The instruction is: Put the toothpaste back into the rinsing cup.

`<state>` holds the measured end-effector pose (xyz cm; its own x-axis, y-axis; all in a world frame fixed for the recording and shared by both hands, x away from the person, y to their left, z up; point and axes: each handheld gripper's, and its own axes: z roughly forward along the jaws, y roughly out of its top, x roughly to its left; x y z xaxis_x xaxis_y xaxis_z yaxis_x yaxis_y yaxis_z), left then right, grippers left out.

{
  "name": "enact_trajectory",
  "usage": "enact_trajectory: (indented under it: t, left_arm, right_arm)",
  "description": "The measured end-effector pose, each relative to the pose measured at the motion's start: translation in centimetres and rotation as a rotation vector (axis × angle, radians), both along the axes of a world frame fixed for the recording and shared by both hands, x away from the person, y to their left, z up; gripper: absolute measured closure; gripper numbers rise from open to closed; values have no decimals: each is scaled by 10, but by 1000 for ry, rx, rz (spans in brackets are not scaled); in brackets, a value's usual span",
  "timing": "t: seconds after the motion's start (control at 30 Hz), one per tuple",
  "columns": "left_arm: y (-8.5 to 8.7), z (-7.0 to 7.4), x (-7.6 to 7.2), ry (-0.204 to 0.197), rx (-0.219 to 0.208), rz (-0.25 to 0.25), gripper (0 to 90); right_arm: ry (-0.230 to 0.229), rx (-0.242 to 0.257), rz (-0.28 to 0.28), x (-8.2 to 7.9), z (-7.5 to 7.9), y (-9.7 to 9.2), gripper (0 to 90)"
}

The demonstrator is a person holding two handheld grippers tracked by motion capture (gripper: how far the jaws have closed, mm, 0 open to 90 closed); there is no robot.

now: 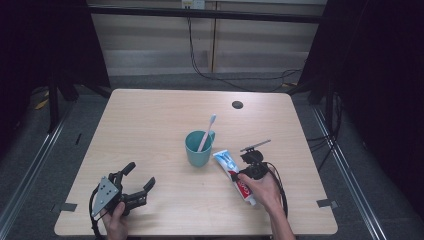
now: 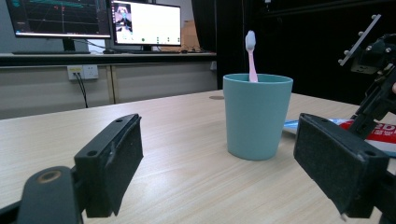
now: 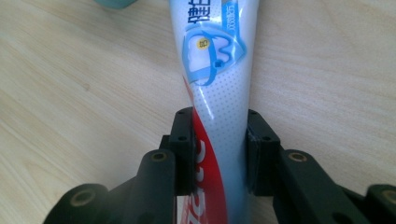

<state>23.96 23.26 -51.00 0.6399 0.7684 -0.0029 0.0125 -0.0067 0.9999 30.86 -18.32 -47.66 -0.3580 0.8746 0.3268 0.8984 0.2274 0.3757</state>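
Observation:
A white, blue and red toothpaste tube (image 1: 226,162) (image 3: 215,70) lies flat on the wooden table (image 1: 160,115), just right of a teal cup (image 1: 198,149) (image 2: 257,116). A pink toothbrush (image 1: 206,132) (image 2: 252,53) stands in the cup. My right gripper (image 1: 242,175) (image 3: 219,140) points down onto the tube's middle, shut on it with both pads pressing its sides. My left gripper (image 1: 139,176) (image 2: 219,140) rests low at the table's front left, open and holding nothing, facing the cup. In the left gripper view the right gripper (image 2: 373,93) stands over the tube (image 2: 380,132).
A dark round hole (image 1: 237,104) sits in the table near its far edge. Tape marks (image 1: 326,203) lie at the front corners. Monitors (image 2: 144,23) stand on a desk beyond the table. Bare wood stretches between the left gripper and the cup.

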Motion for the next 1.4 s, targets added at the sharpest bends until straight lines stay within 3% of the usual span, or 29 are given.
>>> enact_trajectory:
  t: [0.5, 1.17, 1.4]
  left_arm:
    - [-1, 0, 0, 3, -1, 15, 154]
    - [0, 0, 1, -2, 6, 5, 155]
    - [0, 0, 0, 4, 2, 11, 155]
  right_arm:
    - [-52, 48, -35, -5, 0, -5, 722]
    - [-192, 109, -100, -13, 13, -21, 724]
    - [-220, 134, -122, -16, 18, -24, 723]
